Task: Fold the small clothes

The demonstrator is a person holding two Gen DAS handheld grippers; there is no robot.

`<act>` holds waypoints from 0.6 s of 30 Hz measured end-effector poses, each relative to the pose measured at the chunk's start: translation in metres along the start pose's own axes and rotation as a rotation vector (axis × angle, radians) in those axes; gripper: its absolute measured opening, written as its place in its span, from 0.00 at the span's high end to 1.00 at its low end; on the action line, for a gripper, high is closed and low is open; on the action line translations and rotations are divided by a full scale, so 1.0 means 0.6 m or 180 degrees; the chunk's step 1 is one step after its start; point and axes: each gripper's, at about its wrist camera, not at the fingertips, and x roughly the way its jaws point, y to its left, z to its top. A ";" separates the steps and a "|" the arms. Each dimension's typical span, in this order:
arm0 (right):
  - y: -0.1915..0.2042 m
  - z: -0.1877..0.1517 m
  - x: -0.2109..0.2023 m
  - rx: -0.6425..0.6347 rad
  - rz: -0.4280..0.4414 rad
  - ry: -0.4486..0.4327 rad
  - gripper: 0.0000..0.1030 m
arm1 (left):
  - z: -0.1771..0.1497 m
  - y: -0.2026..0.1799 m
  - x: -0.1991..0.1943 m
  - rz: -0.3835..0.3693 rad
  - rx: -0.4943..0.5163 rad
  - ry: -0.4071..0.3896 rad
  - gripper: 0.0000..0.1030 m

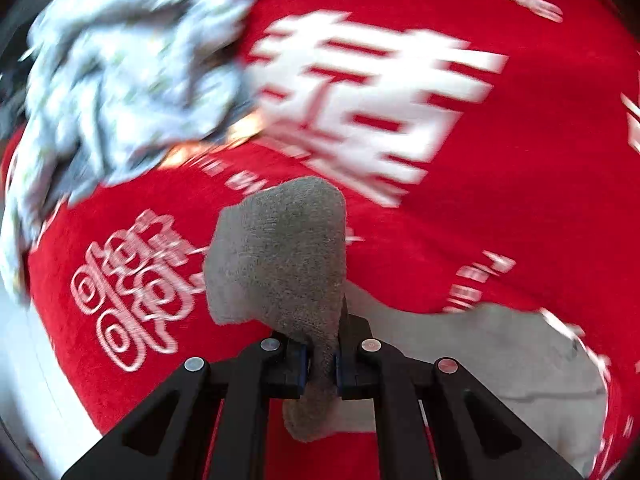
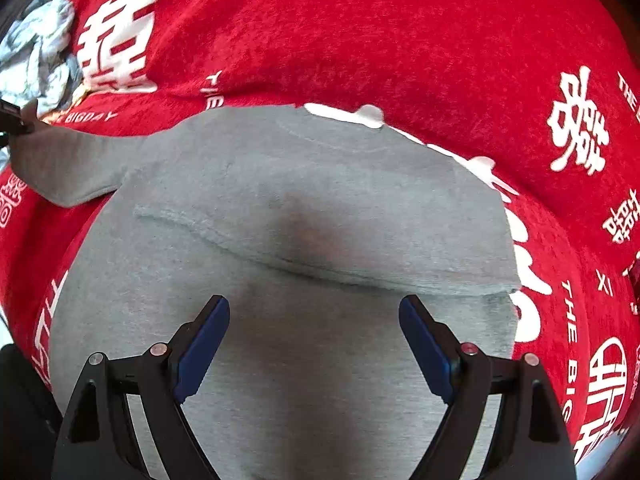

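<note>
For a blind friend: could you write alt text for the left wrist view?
The left gripper has its fingers shut on a corner of a grey garment, lifted above a red cloth with white lettering. A pale crumpled garment lies upper left.

Your left gripper (image 1: 322, 364) is matte black, with two angular fingers (image 1: 288, 364) that each carry a blue pad on the inner face. Behind each finger sit two round metal pins (image 1: 270, 345), one silver and, on the right side, one tinted red, set on black linkage bars that splay outward with triangular cut-outs. Your right gripper (image 2: 314, 344) has the same build: black fingers (image 2: 430, 354) lined along the inside with long dark-blue pads, a reddish pin just behind each pad and a silver pin (image 2: 97, 358) further out, and hollow black struts running back from them. No cables or sleeves show.
</note>
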 end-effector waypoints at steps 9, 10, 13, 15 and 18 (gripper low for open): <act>-0.141 -0.015 -0.006 0.0578 -0.0039 -0.0057 0.14 | -0.146 -0.343 -0.043 -0.0386 0.1185 0.0181 0.90; -0.159 -0.021 -0.005 0.0665 -0.0041 -0.0058 0.14 | -0.161 -0.367 -0.038 -0.0398 0.1254 0.0228 0.90; -0.217 -0.043 0.000 0.0952 -0.0028 -0.0040 0.14 | -0.237 -0.459 -0.004 -0.0299 0.1553 0.0438 0.90; -0.244 -0.055 0.003 0.1074 -0.0008 -0.0030 0.14 | -0.287 -0.506 0.027 -0.0254 0.1710 0.0668 0.90; -0.272 -0.072 0.006 0.1149 0.0013 -0.0033 0.14 | -0.347 -0.552 0.037 0.0072 0.2076 0.0527 0.84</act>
